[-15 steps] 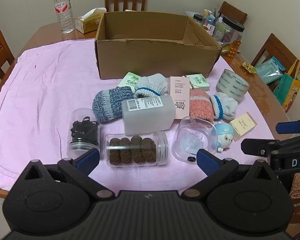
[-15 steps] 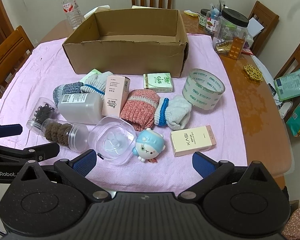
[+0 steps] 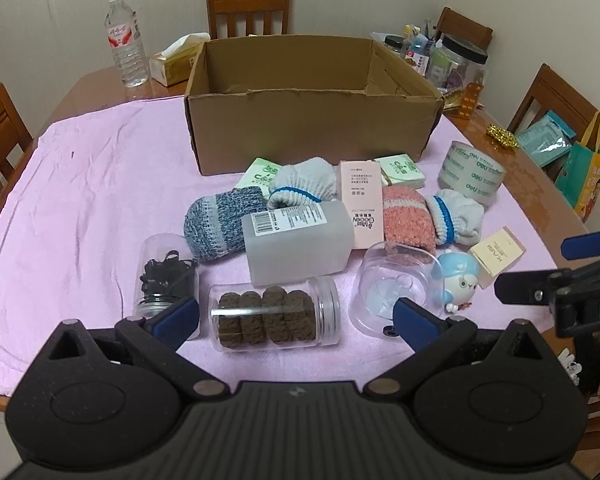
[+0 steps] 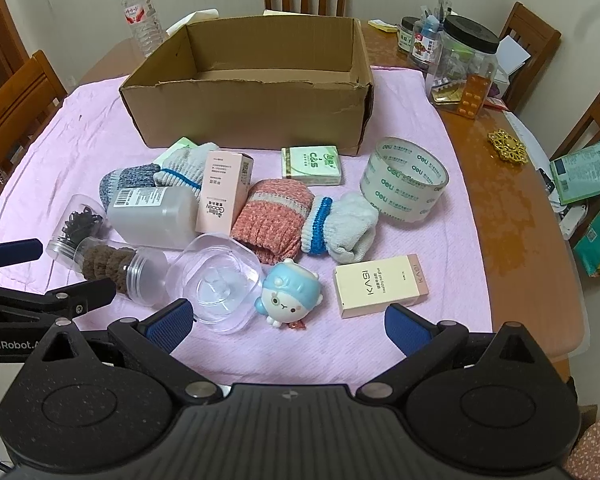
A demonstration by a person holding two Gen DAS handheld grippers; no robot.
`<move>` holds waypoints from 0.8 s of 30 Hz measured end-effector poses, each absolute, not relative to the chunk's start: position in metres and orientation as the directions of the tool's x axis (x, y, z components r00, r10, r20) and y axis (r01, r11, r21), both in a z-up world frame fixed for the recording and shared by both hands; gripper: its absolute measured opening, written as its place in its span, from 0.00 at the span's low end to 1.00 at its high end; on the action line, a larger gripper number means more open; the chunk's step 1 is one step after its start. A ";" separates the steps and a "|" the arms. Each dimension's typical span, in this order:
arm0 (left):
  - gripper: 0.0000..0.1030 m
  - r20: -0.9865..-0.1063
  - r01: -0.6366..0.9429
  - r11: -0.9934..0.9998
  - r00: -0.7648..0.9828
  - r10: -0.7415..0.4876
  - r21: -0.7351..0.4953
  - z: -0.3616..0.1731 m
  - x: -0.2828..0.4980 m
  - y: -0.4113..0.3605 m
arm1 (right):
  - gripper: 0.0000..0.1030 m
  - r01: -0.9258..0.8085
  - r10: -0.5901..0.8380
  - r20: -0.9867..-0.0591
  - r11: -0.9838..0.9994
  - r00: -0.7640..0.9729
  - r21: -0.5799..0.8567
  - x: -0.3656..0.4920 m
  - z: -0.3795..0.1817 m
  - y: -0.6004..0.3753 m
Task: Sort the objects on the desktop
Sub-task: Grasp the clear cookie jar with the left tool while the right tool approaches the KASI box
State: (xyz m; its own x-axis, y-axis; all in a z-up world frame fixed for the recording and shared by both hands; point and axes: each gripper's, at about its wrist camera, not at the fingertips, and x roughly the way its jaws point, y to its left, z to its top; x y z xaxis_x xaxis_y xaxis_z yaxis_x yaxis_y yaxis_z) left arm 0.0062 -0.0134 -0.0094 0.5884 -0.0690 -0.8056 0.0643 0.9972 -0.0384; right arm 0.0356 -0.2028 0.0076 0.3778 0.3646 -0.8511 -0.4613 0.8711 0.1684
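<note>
An open cardboard box (image 3: pixel 312 136) (image 4: pixel 252 112) stands on a pink cloth (image 3: pixel 100 184) (image 4: pixel 420 248). In front of it lie socks, small boxes, a frosted bottle (image 3: pixel 298 242) (image 4: pixel 152 216), a tape roll (image 3: pixel 470 172) (image 4: pixel 404 180), a blue toy (image 3: pixel 458 276) (image 4: pixel 288 296) and clear jars. My left gripper (image 3: pixel 296 314) hangs open just short of the jar of brown rings (image 3: pixel 272 312), touching nothing. My right gripper (image 4: pixel 286 326) is open above the front edge, near the toy and the beige KASI box (image 4: pixel 380 286).
A water bottle (image 3: pixel 125 42) (image 4: pixel 142 14) and a tissue box (image 3: pixel 176 60) stand behind the carton. Jars and packets crowd the back right of the wooden table (image 4: pixel 512 200). Wooden chairs (image 3: pixel 248 10) ring the table. Bags (image 3: pixel 584 176) sit at the right.
</note>
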 end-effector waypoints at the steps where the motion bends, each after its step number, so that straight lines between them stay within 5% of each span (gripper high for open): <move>1: 0.99 -0.803 0.068 0.997 0.592 -0.073 -0.040 -0.011 0.006 -0.014 | 1.00 -0.463 0.366 -0.851 0.870 0.376 0.170 0.037 0.007 -0.203; 24: 0.99 -0.815 -0.024 1.000 0.579 0.012 -0.003 -0.063 0.022 -0.013 | 1.00 -0.516 0.379 -0.872 0.838 0.311 0.180 0.067 -0.024 -0.211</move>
